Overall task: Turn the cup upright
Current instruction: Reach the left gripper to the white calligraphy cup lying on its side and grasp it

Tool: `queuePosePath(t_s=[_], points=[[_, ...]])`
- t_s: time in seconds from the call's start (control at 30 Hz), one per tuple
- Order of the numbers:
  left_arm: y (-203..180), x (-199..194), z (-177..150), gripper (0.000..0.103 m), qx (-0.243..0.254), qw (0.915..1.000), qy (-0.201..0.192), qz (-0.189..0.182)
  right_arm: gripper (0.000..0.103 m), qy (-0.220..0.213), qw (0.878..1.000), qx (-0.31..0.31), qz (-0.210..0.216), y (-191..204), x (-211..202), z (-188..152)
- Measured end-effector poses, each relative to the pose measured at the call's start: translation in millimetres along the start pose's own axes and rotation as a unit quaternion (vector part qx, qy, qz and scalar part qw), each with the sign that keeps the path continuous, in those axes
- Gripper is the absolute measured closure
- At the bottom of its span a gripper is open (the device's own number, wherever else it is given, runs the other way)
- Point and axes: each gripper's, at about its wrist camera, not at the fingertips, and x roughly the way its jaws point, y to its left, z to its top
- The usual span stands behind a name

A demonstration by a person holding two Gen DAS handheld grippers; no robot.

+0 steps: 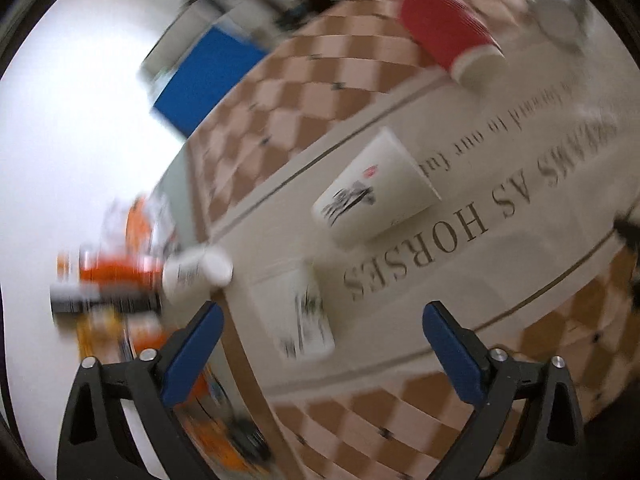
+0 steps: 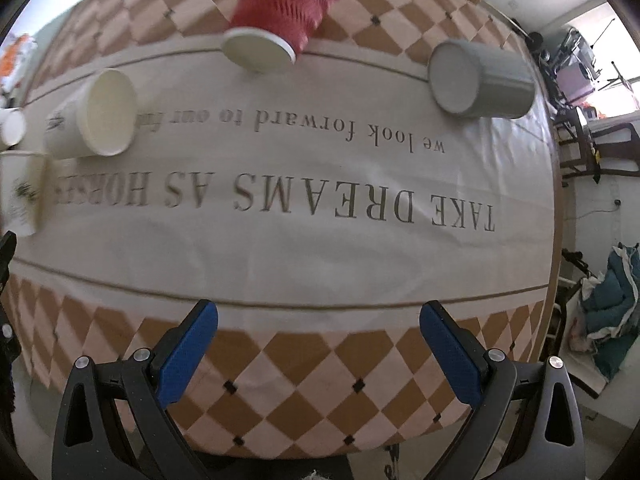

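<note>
While the left wrist view is smeared with motion blur, you can still make out the left gripper (image 1: 322, 320) with its blue-padded fingers (image 1: 192, 354) spread wide and nothing between them. It hangs over the tablecloth (image 1: 500, 248), that cream one with the checkered border and "AS HORSES" printed on it. A white paper cup with a dark ink print (image 1: 374, 188) lies on its side about mid-table, and a second printed white cup (image 1: 300, 314) lies on its side nearer the gripper, just ahead of the fingers. A small white cup (image 1: 198, 274) sits by the table edge, too blurry to say more. A red ribbed cup (image 1: 450, 28) lies tipped over farther back.

Over in the right wrist view things are sharper. The right gripper (image 2: 318, 318) is also wide open and empty, hovering above the near checkered border. From there the red cup's white rim faces the camera, a grey cup (image 2: 482, 80) lies on its side to the right, well apart from the others, and the white cup's open mouth shows at left.
</note>
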Motion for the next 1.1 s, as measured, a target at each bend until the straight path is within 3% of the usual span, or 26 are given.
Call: queuePosePath(t_s=[0.17,0.33,0.43,0.47,0.73,0.87,1.1], points=[[-8.2,30.2,29.3,0.017,0.101,0.9948,-0.009,-0.001,0.001,0.028,0.999,0.014,-0.010,-8.0,28.6,27.8],[-15.8,50.7,49.9,0.018,0.162,0.9866,-0.015,-0.018,0.001,0.036,0.999,0.027,-0.013,-13.6,41.6,47.8],[-23.5,58.3,58.3,0.035,0.185,0.9822,-0.018,-0.027,0.001,0.040,0.998,0.038,-0.011,-17.6,44.8,57.3],[-25.0,61.4,60.8,0.044,0.190,0.9812,-0.018,-0.030,0.001,0.041,0.998,0.042,-0.012,-19.6,45.5,61.0],[-24.5,60.5,76.2,0.052,0.180,0.9822,-0.040,-0.032,0.001,0.041,0.997,0.055,-0.022,-31.7,45.1,70.3],[-22.4,56.2,73.5,0.062,0.169,0.9842,-0.046,-0.026,0.001,0.041,0.997,0.061,-0.030,-36.9,41.8,71.2],[-28.1,61.3,73.9,0.055,0.184,0.9817,-0.047,-0.013,0.001,0.037,0.996,0.067,-0.034,-41.4,32.7,62.9]])
